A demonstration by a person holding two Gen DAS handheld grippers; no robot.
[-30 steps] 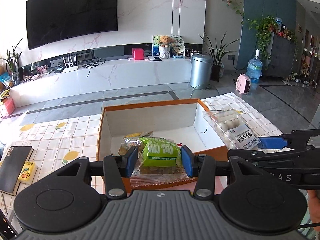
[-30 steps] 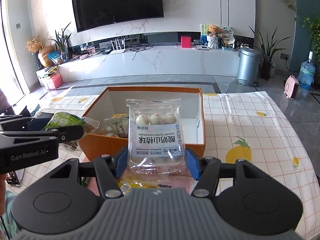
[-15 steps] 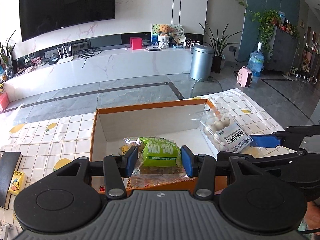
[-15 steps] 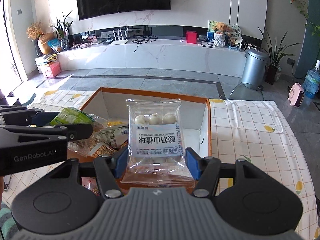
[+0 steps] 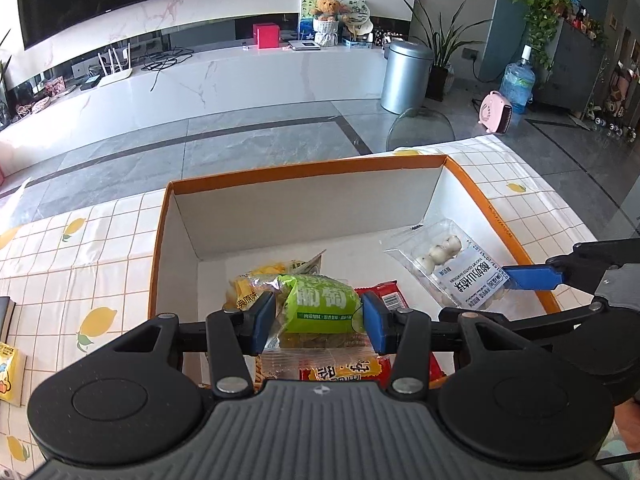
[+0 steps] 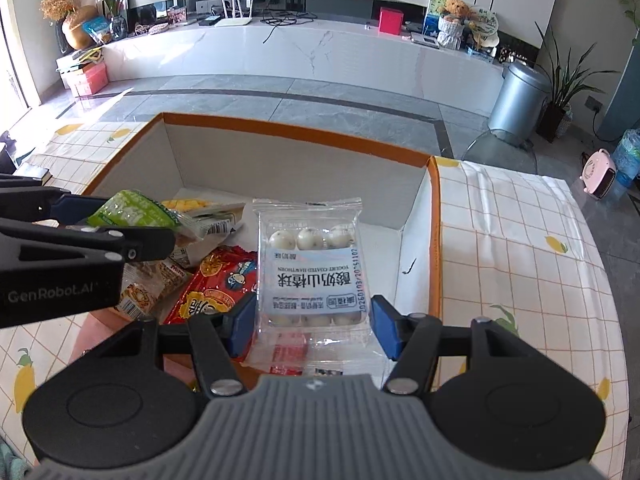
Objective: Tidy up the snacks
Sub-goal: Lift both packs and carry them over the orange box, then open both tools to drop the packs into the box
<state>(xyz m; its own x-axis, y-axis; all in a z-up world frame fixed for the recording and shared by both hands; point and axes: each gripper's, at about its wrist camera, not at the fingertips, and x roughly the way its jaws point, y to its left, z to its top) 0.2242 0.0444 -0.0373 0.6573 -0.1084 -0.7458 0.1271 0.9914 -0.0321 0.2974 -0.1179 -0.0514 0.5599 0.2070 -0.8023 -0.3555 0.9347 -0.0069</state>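
My left gripper [image 5: 318,314] is shut on a green snack pack [image 5: 320,304] and holds it over the near left part of the orange box [image 5: 304,166]. The right gripper [image 6: 312,320] is shut on a clear packet of white yogurt balls [image 6: 312,264], held over the box's near right side. That same packet [image 5: 452,264] shows at the right in the left wrist view. The green pack [image 6: 132,210] appears at the left in the right wrist view. Inside the box lie a red packet [image 6: 224,280], a yellow packet [image 5: 256,284] and other wrappers.
The box stands on a table with a lemon-print cloth [image 6: 520,248]. A yellow booklet [image 5: 10,372] and a dark book edge [image 5: 6,316] lie at the table's left. Beyond the table are grey floor, a metal bin [image 5: 406,74] and a pink heater [image 5: 496,112].
Both grippers have moved forward and down over the box, still holding their packs. The box now looks nearer and more of its contents show.
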